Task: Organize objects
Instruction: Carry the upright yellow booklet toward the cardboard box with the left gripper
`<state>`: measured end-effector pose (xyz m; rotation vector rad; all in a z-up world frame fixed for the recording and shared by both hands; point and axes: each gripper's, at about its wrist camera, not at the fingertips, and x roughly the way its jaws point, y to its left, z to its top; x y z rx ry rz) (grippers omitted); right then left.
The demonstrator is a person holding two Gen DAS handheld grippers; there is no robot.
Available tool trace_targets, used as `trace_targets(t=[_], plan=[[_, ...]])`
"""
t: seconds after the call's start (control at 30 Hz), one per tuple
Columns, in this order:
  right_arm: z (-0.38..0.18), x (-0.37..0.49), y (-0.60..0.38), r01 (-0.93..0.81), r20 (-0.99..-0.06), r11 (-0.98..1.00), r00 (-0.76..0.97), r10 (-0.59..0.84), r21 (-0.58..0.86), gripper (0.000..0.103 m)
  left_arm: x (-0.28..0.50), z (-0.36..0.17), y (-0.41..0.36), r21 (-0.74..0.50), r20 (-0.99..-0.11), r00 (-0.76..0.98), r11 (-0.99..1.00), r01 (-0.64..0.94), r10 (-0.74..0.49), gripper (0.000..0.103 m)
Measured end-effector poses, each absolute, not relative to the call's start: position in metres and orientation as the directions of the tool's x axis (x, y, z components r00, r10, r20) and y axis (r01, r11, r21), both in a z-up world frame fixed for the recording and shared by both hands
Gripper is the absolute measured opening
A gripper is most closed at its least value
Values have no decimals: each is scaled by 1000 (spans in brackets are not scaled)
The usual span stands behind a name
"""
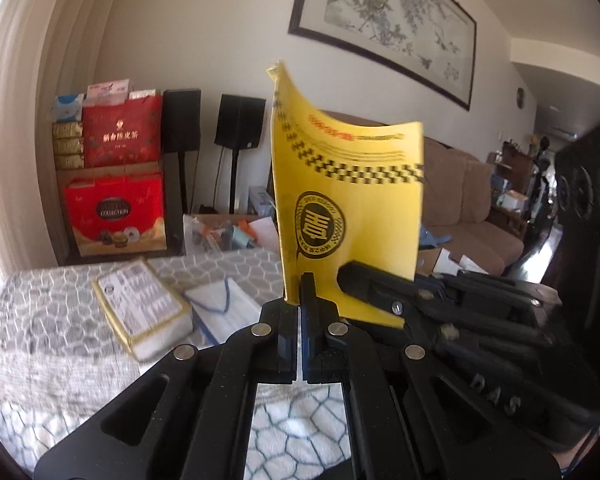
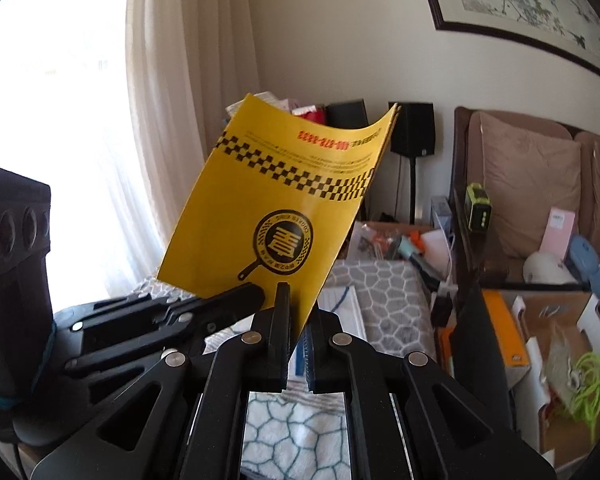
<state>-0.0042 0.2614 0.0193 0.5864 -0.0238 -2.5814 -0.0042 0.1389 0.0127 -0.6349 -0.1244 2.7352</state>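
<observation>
Here the yellow paper bag (image 1: 348, 200) stands nearly upright in the air, above the patterned cloth (image 1: 60, 320) of the desk, its print upside down: a black checkered band across the upper part and a round black emblem with a frying pan lower down. Its top edge curls, and the upper left corner in the left wrist view rises to a point. Both sets of fingers pinch its bottom edge. The left gripper (image 1: 302, 300) has its fingers pressed together on the bag's lower left corner, with the paper rising straight from between the tips. The right gripper (image 2: 300, 312) has its fingers closed on the lower right corner, with only a thin gap showing lower down between the pads. Each gripper shows in the other's view: the right one comes in from the right of the left wrist view and clamps the bag's edge just beside the left fingers. Both point slightly downward, side by side and close together.

On the desk beyond lie a flat printed box (image 1: 140, 304) with a gold rim and, just beside it, a white pack (image 1: 224, 312) with a blue loop. Further back stand red gift boxes (image 1: 116, 192), black speakers (image 1: 240, 128) and a brown sofa (image 1: 460, 208).
</observation>
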Motion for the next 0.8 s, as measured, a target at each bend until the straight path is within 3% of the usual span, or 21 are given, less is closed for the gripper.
trace_targets(t=[0.27,0.8], plan=[[28,-11,284,450,-391,-866,-772,-501,220,5,-6,19,163,-54,-394,-866,-948,-313,308,1],[30,-14,297,458,-400,-868,-771,-496,194,5,-15,17,173,-94,-421,-843,-940,-327,335,1]])
